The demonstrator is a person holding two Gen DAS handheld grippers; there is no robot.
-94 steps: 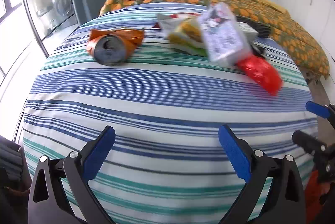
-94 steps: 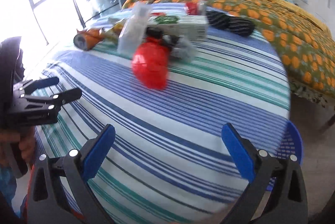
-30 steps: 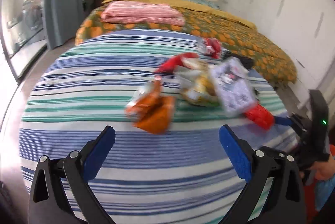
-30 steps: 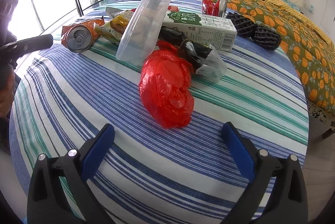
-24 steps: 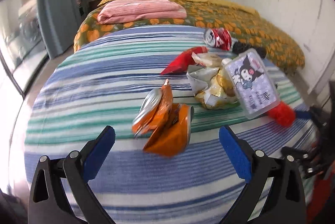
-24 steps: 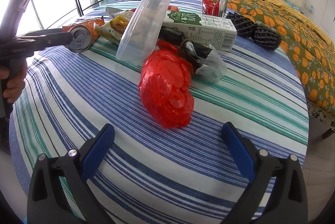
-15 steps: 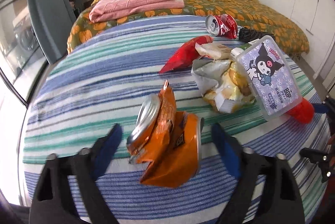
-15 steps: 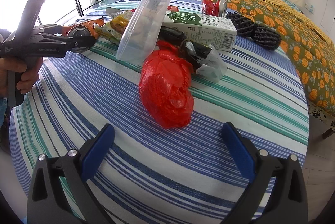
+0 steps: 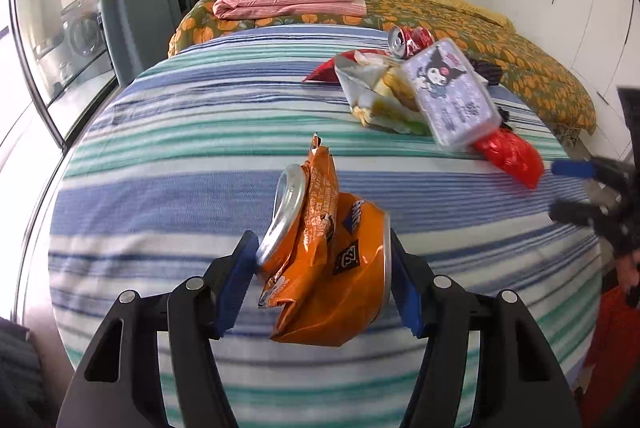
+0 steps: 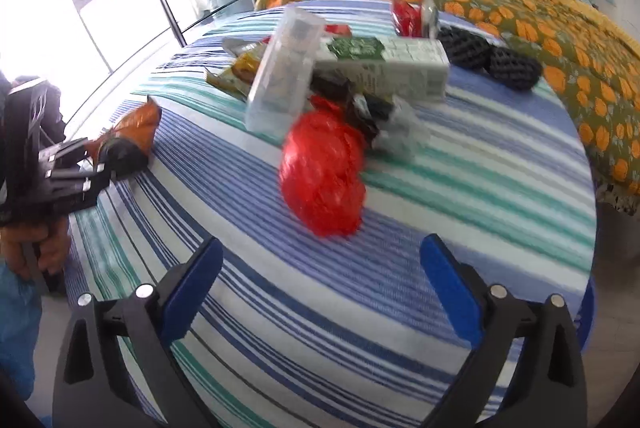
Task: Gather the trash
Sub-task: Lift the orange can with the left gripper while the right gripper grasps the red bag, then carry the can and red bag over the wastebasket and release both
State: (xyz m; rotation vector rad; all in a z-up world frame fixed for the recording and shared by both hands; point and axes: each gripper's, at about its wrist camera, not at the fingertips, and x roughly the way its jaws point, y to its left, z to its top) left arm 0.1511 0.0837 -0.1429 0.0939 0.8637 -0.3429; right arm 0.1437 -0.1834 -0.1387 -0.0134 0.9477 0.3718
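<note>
A crushed orange can point(image 9: 332, 268) with a torn orange wrapper lies on the striped tablecloth point(image 9: 180, 156). My left gripper point(image 9: 320, 284) is closing on it, and both blue pads touch the can's two ends. From the right wrist view, that gripper point(image 10: 92, 168) shows at the table's left edge with the can point(image 10: 136, 132). My right gripper point(image 10: 320, 292) hangs over the near cloth with its jaws wide and closing slightly, nothing between them. A crumpled red plastic bag point(image 10: 324, 176) lies just ahead of it.
Behind the red bag are a clear plastic box point(image 10: 284, 76), a milk carton point(image 10: 392, 68), snack wrappers point(image 9: 376, 96), a red can point(image 9: 408, 38) and black mesh balls point(image 10: 496, 60). A bed point(image 9: 500, 44) with folded pink cloth point(image 9: 288, 0) stands beyond the table.
My left gripper came forward and down onto the orange can, and its jaws narrowed until the pads met it. The right gripper tipped a little; its jaws narrowed slightly.
</note>
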